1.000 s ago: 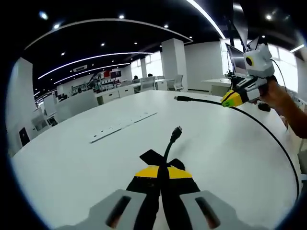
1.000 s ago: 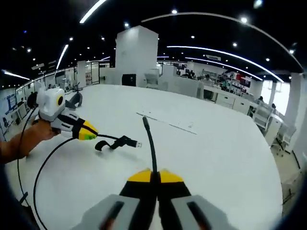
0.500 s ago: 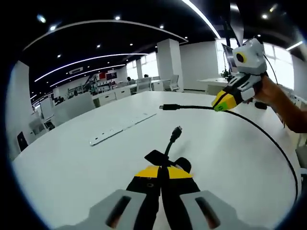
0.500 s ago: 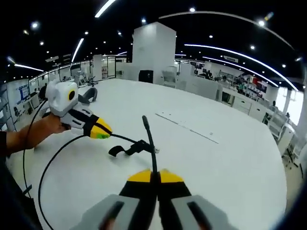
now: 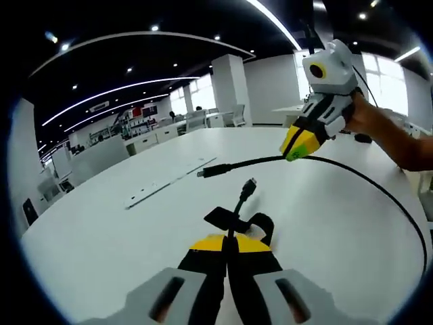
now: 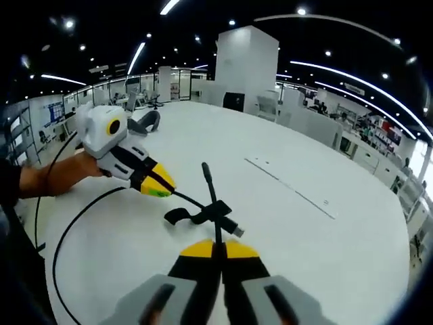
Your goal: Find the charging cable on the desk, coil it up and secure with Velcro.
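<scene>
A black charging cable (image 5: 379, 193) arcs across the white desk (image 5: 101, 230), and each gripper grips it near one end. My left gripper (image 5: 229, 238) is shut on it just behind a black Velcro strap (image 5: 220, 218), and the plug (image 5: 249, 184) sticks out ahead. My right gripper (image 6: 218, 244) is shut on the other end, whose tip (image 6: 205, 169) points forward. The right gripper (image 5: 294, 150) comes in from the right in the left gripper view, its cable end (image 5: 206, 172) reaching over the desk. The left gripper (image 6: 161, 188) shows at left in the right gripper view, with the strap (image 6: 196, 215) beside it.
A long flush cover strip (image 5: 169, 184) runs along the desk (image 6: 325, 257) middle. The cable's slack loops near the desk edge (image 6: 67, 230). A person's hand (image 6: 61, 176) holds the left gripper. Desks, chairs and pillars of an office stand far behind.
The two grippers have come closer together. The right gripper's cable end now reaches across just beyond the left gripper's plug. Both stay shut on the cable.
</scene>
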